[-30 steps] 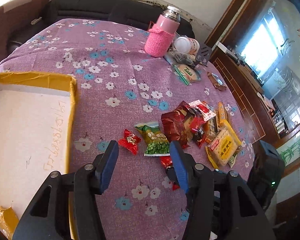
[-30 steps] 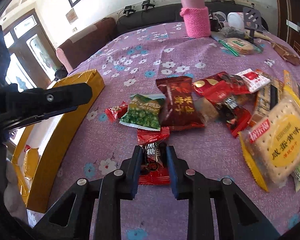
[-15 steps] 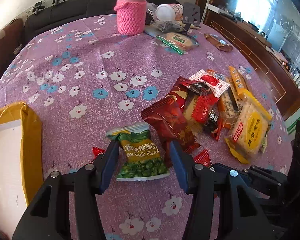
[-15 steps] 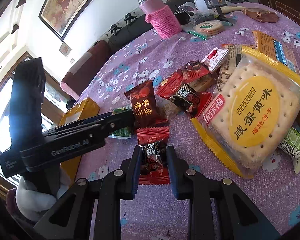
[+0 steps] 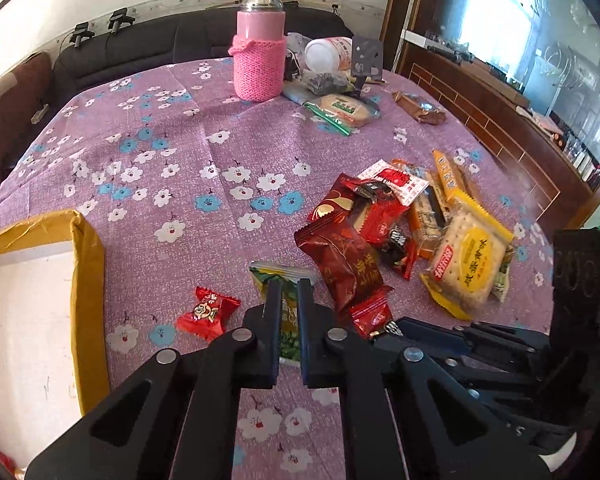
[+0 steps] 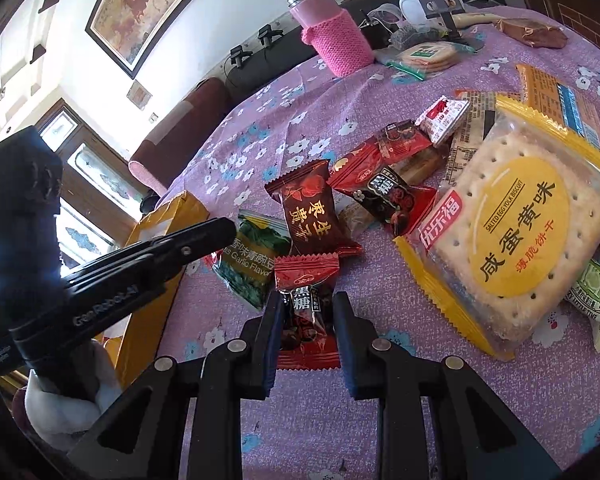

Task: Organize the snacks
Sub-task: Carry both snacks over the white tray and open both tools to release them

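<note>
My left gripper [image 5: 289,304] has its jaws closing tight on the green pea packet [image 5: 281,276], pinching the middle of it on the purple flowered tablecloth [image 5: 188,168]. In the right wrist view the left gripper's fingers [image 6: 216,232] press on that same green pea packet [image 6: 252,268]. My right gripper [image 6: 307,305] is shut on a red black-sugar candy packet [image 6: 306,320], which lies just right of the green one; that red candy packet [image 5: 372,316] also shows in the left wrist view. A yellow-taped box [image 5: 86,280] with a white floor sits at the left.
A pile of snacks lies to the right: a dark red packet [image 5: 344,264], a yellow biscuit pack [image 5: 468,264] and several small wrappers. A small red candy [image 5: 206,312] lies near the box. A pink knit-covered flask [image 5: 260,64], a jar and more packets stand at the far edge.
My left gripper moved right over the green pea packet and closed on it. My right gripper keeps its grip on the red candy packet and has rolled a little.
</note>
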{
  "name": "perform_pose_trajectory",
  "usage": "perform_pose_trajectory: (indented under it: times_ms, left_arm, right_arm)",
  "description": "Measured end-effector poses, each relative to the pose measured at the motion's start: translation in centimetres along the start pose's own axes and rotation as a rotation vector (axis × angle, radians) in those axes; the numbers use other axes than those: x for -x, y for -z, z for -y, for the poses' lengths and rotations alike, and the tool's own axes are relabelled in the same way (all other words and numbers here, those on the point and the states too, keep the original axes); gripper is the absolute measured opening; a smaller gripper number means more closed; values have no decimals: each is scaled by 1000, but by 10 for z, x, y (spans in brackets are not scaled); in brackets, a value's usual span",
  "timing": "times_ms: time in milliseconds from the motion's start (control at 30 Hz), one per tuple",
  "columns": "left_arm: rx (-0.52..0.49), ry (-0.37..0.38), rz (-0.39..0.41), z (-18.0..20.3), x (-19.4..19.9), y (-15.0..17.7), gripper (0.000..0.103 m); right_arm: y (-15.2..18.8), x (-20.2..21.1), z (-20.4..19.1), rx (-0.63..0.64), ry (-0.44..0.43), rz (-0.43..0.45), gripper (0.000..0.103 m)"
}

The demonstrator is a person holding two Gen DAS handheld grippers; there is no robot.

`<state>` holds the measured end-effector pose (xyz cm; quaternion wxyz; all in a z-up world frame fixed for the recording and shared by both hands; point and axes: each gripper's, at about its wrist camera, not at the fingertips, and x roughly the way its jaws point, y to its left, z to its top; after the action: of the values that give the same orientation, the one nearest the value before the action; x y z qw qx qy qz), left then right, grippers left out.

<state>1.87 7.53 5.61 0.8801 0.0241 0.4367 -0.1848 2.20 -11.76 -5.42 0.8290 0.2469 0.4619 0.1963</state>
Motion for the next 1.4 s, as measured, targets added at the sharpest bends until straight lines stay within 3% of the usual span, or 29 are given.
perform_pose_trajectory:
  times_ms: [233, 400, 567, 633, 800, 967, 1100, 1267, 1400]
  left_arm:
    - [-3, -4, -43, -2, -3, 12, 7]
    - [-60, -41, -63, 10, -21, 16, 50]
    - [-155, -70, -96, 25, -49, 10, 48]
    - [-122, -44, -92, 20, -53, 8, 39]
    - [-50, -22, -68, 7, -43, 8, 35]
    - [63, 49, 18, -10, 8, 17, 35]
    - [120, 40, 98, -31, 67, 37, 36]
    - [203, -41, 167, -84, 129, 67, 36]
    - [263, -143, 210, -135, 161, 75, 36]
  right_arm:
    - [2, 1, -3, 7, 28, 19, 26]
    - [1, 2, 3, -22, 16, 20, 26]
    - [-1, 2, 9, -44, 5, 14, 27]
    - [-3, 2, 16, -79, -16, 10, 26]
    - [-4, 2, 19, -92, -34, 5, 26]
    - [-3, 4, 8, -38, -19, 21, 26]
    - [-3, 5, 6, -34, -13, 32, 26]
    - [-1, 13, -10, -11, -21, 47, 26]
    - [-4, 25, -54, 42, -79, 32, 26]
